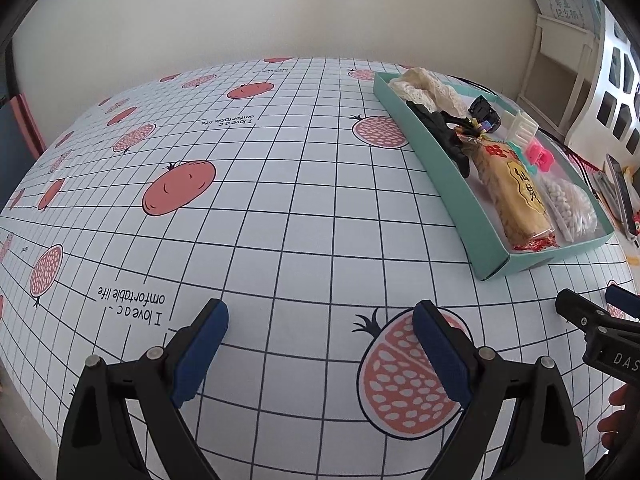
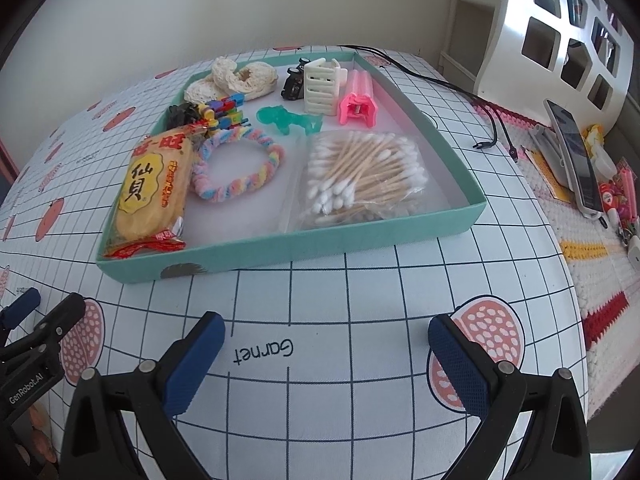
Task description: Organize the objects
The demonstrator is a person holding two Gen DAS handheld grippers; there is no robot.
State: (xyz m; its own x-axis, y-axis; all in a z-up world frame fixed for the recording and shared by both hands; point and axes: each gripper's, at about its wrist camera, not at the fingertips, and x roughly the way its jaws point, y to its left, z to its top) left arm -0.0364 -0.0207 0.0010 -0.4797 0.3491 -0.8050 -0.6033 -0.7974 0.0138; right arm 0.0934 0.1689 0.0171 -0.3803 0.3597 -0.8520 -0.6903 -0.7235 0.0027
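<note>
Where left view hides it, right shows scrunchie (image 2: 237, 167).

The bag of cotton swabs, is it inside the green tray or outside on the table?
Inside. The bag of cotton swabs lies flat on the white floor of the green tray, in its near right corner, within the walls.

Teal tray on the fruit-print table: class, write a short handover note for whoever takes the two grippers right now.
Left gripper: open, empty, over bare tablecloth, left of the teal tray.
Right gripper: open, empty, just in front of the tray's near wall.
In the tray: rice cracker packet, pastel scrunchie, bag of cotton swabs, pink clip, white claw clip, teal clip, lace trim, colourful block toy.
Done: nothing is in the fingers; the items sit in the tray.
Left: no loose items show on the cloth; check whether any tray items need rearranging.
</note>
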